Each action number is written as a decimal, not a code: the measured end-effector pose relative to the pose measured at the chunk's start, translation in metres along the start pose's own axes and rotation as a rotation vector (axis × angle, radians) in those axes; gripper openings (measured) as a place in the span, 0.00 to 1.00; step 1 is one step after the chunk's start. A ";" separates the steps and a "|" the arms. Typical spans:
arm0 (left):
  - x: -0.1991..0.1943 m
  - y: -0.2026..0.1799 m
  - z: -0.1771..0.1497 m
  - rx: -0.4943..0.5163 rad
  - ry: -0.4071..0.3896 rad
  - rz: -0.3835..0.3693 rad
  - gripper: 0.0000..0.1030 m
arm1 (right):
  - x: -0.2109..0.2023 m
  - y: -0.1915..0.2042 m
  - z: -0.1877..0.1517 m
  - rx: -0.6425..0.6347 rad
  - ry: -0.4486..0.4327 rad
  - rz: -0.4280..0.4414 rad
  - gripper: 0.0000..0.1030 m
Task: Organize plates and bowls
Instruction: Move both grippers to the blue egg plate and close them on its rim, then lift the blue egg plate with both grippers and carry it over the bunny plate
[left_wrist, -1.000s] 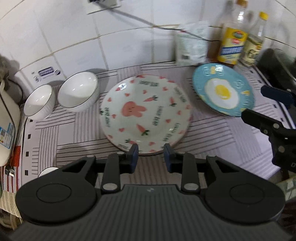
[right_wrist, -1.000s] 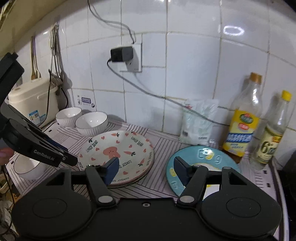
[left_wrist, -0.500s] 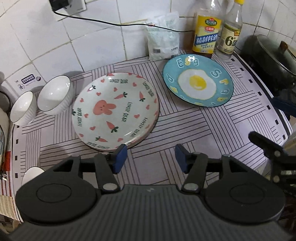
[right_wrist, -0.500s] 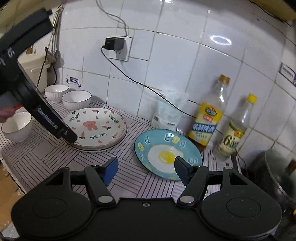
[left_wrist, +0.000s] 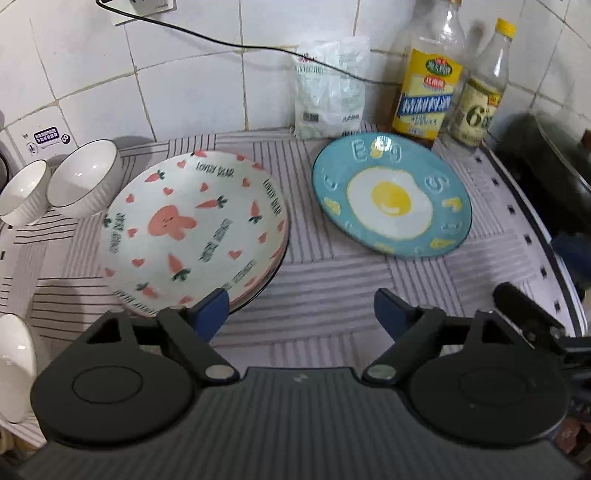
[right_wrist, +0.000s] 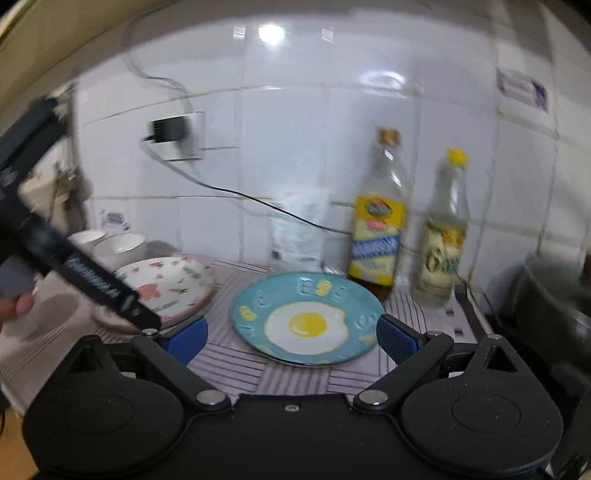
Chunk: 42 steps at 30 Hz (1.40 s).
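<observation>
A stack of white plates with a pink rabbit and carrots lies on the striped mat. To its right lies a blue plate with a fried-egg picture. Two white bowls stand behind the rabbit plates; a third white bowl is at the near left edge. My left gripper hovers before the gap between the plates, jaws opening, nothing between them. My right gripper faces the egg plate's near rim, jaws opening wide, pads clear of it.
Two bottles and a white bag stand along the tiled wall behind the egg plate. A black cable runs from a socket. A dark pot sits at the right. A hand shows at the left edge of the right wrist view.
Both grippers' jaws have spread much wider. The left gripper has shifted right and lower toward the plates. The right gripper has swung right and down until the egg plate fills its middle.
</observation>
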<state>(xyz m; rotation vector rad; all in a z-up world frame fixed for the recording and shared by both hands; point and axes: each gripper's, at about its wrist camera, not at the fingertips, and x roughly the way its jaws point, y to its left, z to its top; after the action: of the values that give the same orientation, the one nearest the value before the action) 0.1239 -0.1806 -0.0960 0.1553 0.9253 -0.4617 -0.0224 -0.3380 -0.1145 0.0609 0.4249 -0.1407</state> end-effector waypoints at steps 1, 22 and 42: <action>0.004 -0.003 0.000 -0.019 -0.021 0.003 0.86 | 0.009 -0.011 -0.003 0.059 0.021 0.012 0.96; 0.092 -0.047 0.005 -0.204 -0.056 0.017 0.67 | 0.123 -0.096 -0.031 0.476 0.150 0.072 0.72; 0.116 -0.049 0.022 -0.289 -0.023 -0.004 0.27 | 0.165 -0.125 -0.033 0.566 0.189 0.097 0.14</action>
<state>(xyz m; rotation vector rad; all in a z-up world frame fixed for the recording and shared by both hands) 0.1774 -0.2679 -0.1719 -0.1140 0.9592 -0.3284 0.0940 -0.4787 -0.2163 0.6546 0.5601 -0.1568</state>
